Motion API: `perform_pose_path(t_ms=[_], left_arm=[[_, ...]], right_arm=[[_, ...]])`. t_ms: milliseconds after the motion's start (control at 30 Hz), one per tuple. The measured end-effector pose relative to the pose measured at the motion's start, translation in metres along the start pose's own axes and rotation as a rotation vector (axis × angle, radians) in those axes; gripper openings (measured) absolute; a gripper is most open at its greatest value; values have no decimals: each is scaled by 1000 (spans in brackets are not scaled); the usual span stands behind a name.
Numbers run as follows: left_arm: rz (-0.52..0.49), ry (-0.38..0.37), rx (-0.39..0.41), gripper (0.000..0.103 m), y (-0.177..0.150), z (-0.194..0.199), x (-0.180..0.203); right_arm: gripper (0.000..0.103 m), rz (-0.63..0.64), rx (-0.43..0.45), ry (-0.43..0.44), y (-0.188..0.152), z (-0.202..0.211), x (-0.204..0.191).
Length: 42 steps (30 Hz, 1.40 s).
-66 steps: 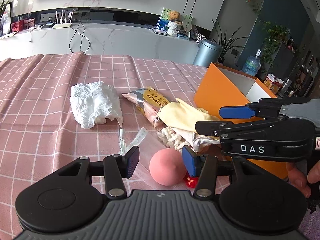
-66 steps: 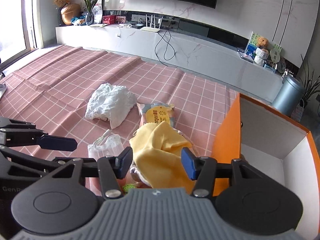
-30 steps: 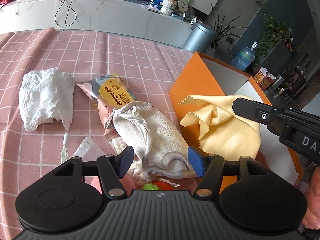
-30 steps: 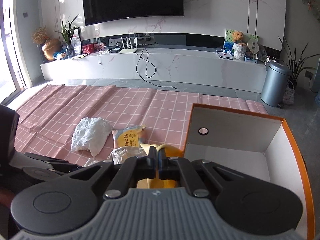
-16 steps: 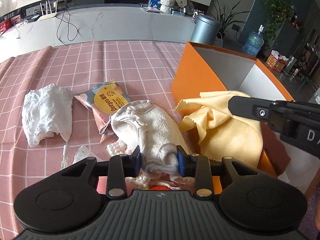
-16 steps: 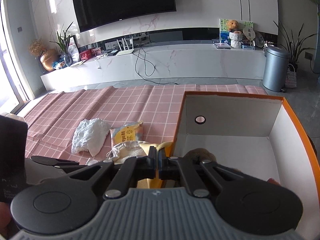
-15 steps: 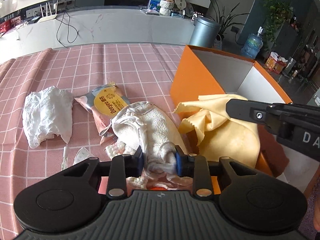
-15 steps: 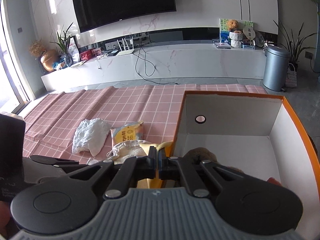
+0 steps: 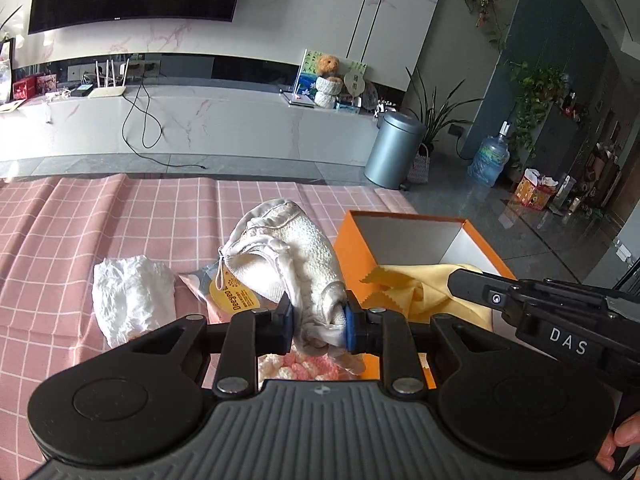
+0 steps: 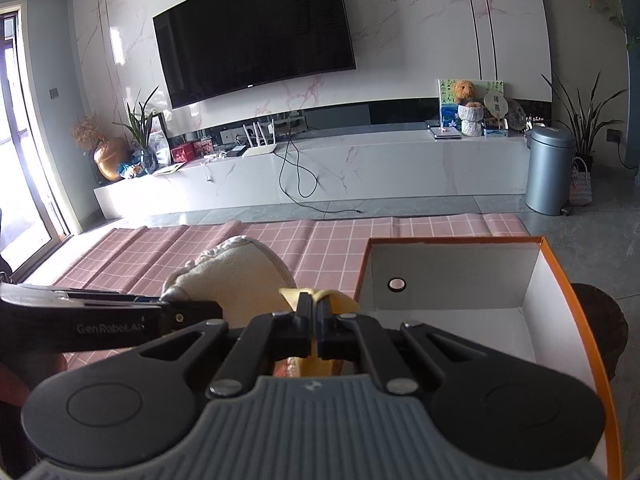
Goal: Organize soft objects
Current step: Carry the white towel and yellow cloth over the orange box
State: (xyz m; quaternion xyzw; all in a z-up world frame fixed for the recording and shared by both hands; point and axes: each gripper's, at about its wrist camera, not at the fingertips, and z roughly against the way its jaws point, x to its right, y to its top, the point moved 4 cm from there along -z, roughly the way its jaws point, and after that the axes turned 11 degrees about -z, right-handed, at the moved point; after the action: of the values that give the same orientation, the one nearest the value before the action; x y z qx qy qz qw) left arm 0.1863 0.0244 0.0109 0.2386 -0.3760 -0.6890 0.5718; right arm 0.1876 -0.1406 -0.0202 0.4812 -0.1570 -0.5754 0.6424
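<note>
**A:** What lies in front of you, biggest first?

**B:** The pink checked tablecloth [image 9: 72, 232], then the orange box [image 10: 576, 280] standing open on it to my right, white inside. Left on the cloth are a crumpled white plastic bag [image 9: 132, 296] and a snack packet [image 9: 236, 300], partly hidden behind what I carry.

**A:** And what do you carry?

**B:** In my left gripper [image 9: 316, 320], a white knitted cloth bundle [image 9: 288, 256], up off the table with its loose end hanging below my pads. In my right gripper [image 10: 314, 320], a yellow cloth [image 9: 420, 284], draped at the box's near edge.

**A:** How do you finish this step well?

**B:** I judge both pieces belong in the box. I'd carry each fully over the rim before letting go, so no trailing fold catches the wall, and keep my two grippers from crossing: yellow first, since it's nearest, then the bundle.

**A:** Your jaws?

**B:** My left jaws have just been closing; they stand narrow, squeezing a fold of the bundle between the blue pads. My right jaws are pressed fully together, pinching a thin fold of the yellow cloth.
</note>
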Motion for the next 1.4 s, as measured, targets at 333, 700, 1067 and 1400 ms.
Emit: perform_pose_path(t_ms=[333,700,1067,1400], left_arm=[[-126,-47,51,26,24,22,44],[-274,-118,-37,26,24,-31,103],[-351,-91,-136,26,21,-86,106],[-448,-83,-220,26,31,-134,106]], right_arm=[[0,-26,75,-55,17,50,26],[0,1,62,-235,15,54,87],[0,25,17,-311,28,-2,135],[0,-27,-136,-244,42,-79,147]])
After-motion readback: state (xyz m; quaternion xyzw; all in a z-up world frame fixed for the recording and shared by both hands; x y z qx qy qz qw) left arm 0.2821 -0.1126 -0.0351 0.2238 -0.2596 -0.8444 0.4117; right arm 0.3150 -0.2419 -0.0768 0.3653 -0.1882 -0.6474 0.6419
